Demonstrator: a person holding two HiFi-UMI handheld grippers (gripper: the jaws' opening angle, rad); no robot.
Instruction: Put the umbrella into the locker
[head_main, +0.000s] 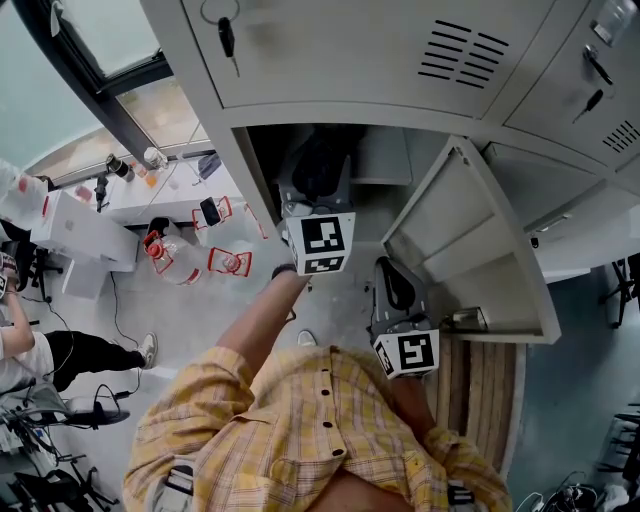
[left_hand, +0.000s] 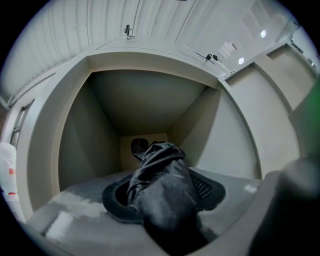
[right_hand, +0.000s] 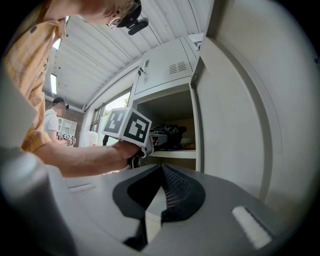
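Note:
My left gripper (head_main: 314, 190) reaches level into the open locker compartment (head_main: 385, 158) and is shut on a folded black umbrella (head_main: 320, 165). In the left gripper view the umbrella (left_hand: 162, 192) fills the gap between the jaws, and its far end points at the compartment's back wall (left_hand: 145, 105). The right gripper view shows the left gripper (right_hand: 152, 141) and the umbrella (right_hand: 169, 134) at the compartment's mouth. My right gripper (head_main: 394, 287) hangs lower, beside the open locker door (head_main: 470, 250). Its jaws (right_hand: 161, 172) meet at the tips with nothing between them.
A closed locker door with a key (head_main: 227, 38) is above the opening. At left stand a white table (head_main: 90, 235) with bottles and red-framed items (head_main: 228, 262) on the floor. A seated person (head_main: 40, 350) is at far left. Wooden slats (head_main: 485, 395) lie below the open door.

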